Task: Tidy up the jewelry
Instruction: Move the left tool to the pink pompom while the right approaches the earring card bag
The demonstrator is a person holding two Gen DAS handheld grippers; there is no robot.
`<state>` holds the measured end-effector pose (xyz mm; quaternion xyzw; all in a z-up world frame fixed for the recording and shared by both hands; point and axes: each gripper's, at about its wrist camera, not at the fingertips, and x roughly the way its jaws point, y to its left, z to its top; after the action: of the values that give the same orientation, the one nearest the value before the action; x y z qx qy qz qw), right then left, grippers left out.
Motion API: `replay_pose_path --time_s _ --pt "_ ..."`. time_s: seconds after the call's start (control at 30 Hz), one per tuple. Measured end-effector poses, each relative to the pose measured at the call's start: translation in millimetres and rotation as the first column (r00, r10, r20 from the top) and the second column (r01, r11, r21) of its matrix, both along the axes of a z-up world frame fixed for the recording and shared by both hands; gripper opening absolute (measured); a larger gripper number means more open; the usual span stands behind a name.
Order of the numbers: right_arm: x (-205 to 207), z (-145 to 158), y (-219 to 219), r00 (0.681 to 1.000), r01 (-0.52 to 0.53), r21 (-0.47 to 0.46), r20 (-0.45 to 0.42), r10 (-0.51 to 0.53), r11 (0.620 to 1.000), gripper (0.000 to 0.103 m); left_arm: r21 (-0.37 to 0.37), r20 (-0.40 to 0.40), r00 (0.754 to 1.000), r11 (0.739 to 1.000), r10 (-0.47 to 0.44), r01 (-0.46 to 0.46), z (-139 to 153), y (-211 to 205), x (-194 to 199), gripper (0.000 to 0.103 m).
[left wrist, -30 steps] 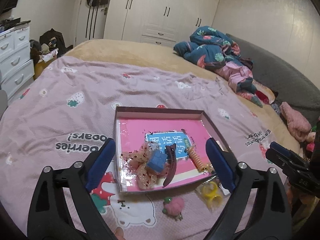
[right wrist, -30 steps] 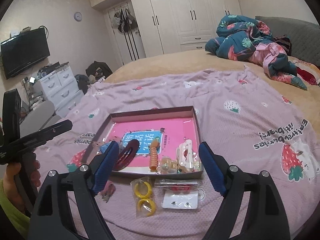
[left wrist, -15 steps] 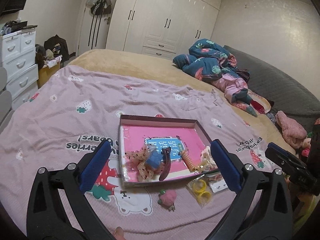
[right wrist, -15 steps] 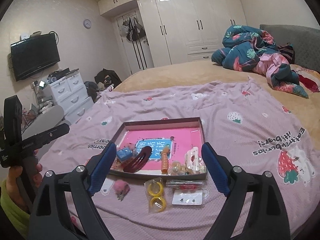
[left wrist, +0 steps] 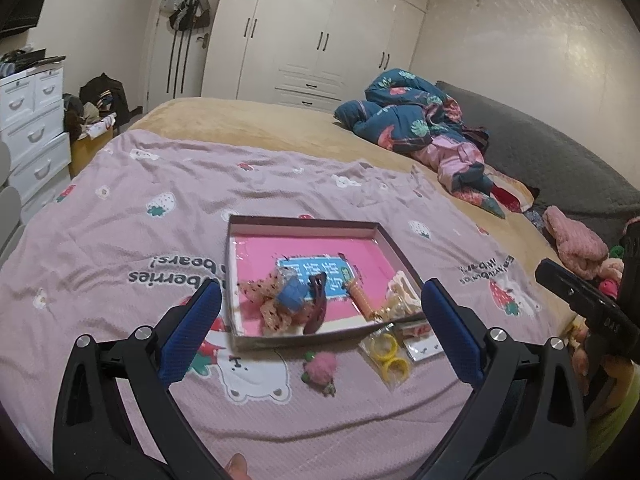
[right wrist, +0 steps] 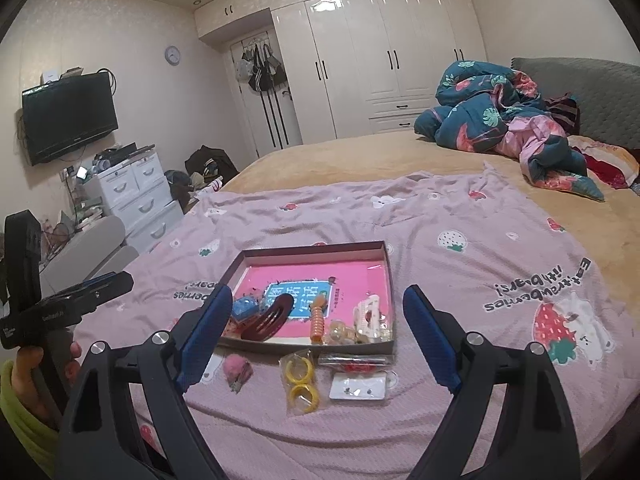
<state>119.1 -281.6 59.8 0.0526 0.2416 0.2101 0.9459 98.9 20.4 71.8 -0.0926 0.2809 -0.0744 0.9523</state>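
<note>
A shallow pink-lined box (left wrist: pixel 304 224) (right wrist: pixel 316 249) lies on the pink bedspread. It holds a lace bow with a blue piece (left wrist: pixel 290 299), a dark red hair clip (left wrist: pixel 317 300) (right wrist: pixel 272 318), an orange spiral tie (right wrist: pixel 317 320) and a white claw clip (right wrist: pixel 367 312). In front of the box lie a pink pompom clip (left wrist: pixel 322 368) (right wrist: pixel 237 366), a bag of yellow rings (left wrist: pixel 388 354) (right wrist: pixel 301 380), a red item in a packet (right wrist: pixel 354 362) and an earring card (right wrist: pixel 360 388). My left gripper (left wrist: pixel 320 332) and right gripper (right wrist: pixel 316 336) are both open, empty, held above the bed's near edge.
A crumpled blue and pink quilt (left wrist: pixel 420 128) lies at the far right of the bed by a grey headboard (left wrist: pixel 560 160). White drawers (right wrist: pixel 132 196) and a wall TV (right wrist: pixel 68 116) stand to the left. Pink plush items (left wrist: pixel 576 240) sit at the right bed edge.
Both grippers have pulled back and risen away from the box, so the box and loose items look smaller and farther. Both stay open and empty. Nothing on the bed moved.
</note>
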Motion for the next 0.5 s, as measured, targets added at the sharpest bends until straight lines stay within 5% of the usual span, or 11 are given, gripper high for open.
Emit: replay_pose_path --time_s 0.5 --pt "-6.4 -30.7 -13.0 0.998 -0.018 -0.066 -0.066 0.014 0.998 0.088 0.043 -0.066 0.995 0.996 -0.069 0.072 -21.0 -37.7 -4.4 0.093"
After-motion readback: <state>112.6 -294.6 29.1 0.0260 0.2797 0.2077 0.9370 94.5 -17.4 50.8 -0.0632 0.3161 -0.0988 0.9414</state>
